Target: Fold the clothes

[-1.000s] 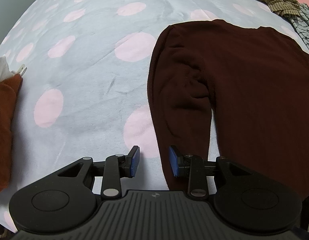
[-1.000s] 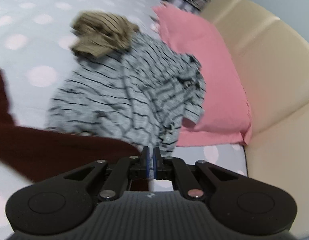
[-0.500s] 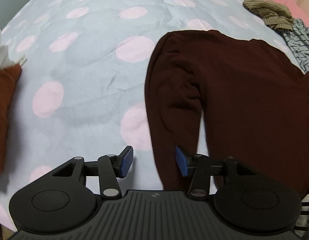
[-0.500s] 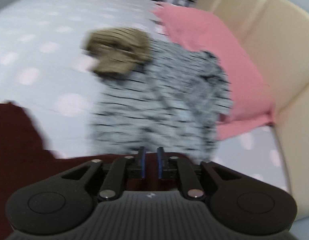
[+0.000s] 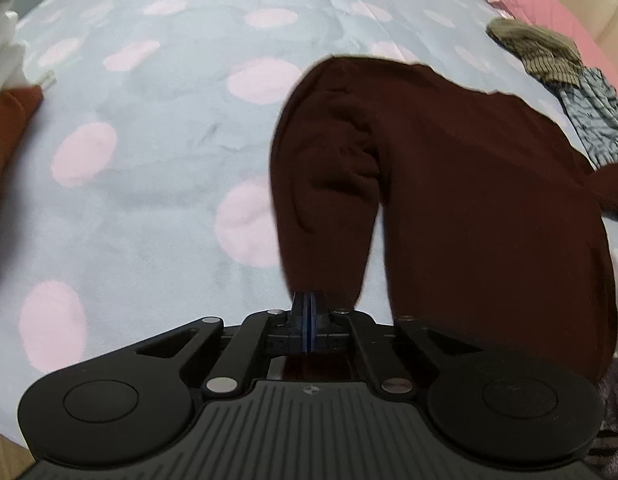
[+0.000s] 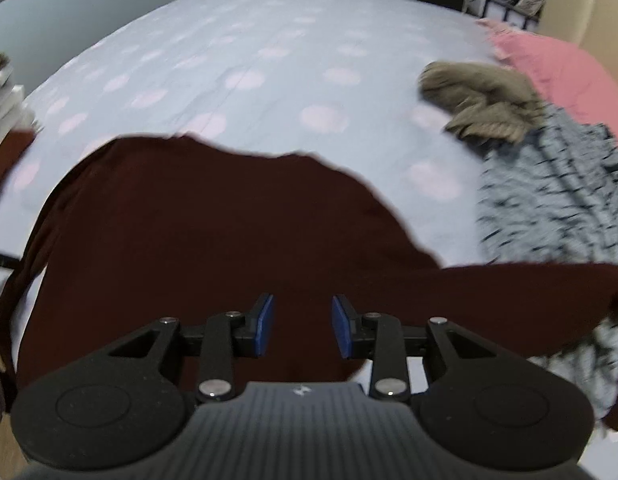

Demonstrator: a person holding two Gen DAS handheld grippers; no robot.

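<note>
Left wrist view: the left gripper (image 5: 308,312) points steeply down at the bed (image 5: 157,152), whose pale blue cover carries large pink dots. Its blue pads are pressed together, and the near end of the sleeve (image 5: 321,200) of the dark maroon sweater (image 5: 481,200) runs down right to the tips, so the jaws pinch the cuff (the cloth itself is hard to see between the pads). The sweater lies spread flat on the cover, filling the right half of the view, with this sleeve folded down along its body. Beyond its far edge, near a pink pillow (image 5: 549,8), lie a crumpled olive striped garment (image 5: 537,52) and a grey patterned shirt (image 5: 597,120). At the left edge sits a rust-orange folded garment (image 5: 9,132), with white cloth (image 5: 1,40) above it.

Right wrist view: this picture is blurred. The right gripper (image 6: 303,326) hangs over the maroon sweater (image 6: 189,232) with its jaws spread, having just been opening; only the sweater's surface shows in the gap, and the pads do not press on it. The sweater's other sleeve (image 6: 509,292) stretches out to the right, its end lying over the grey patterned shirt (image 6: 557,200). The olive garment (image 6: 481,100) rests just beyond the shirt, touching it, and the pink pillow (image 6: 557,64) lies farther right against a cream padded headboard (image 6: 589,12). The dotted bed cover (image 6: 249,60) stretches away behind
</note>
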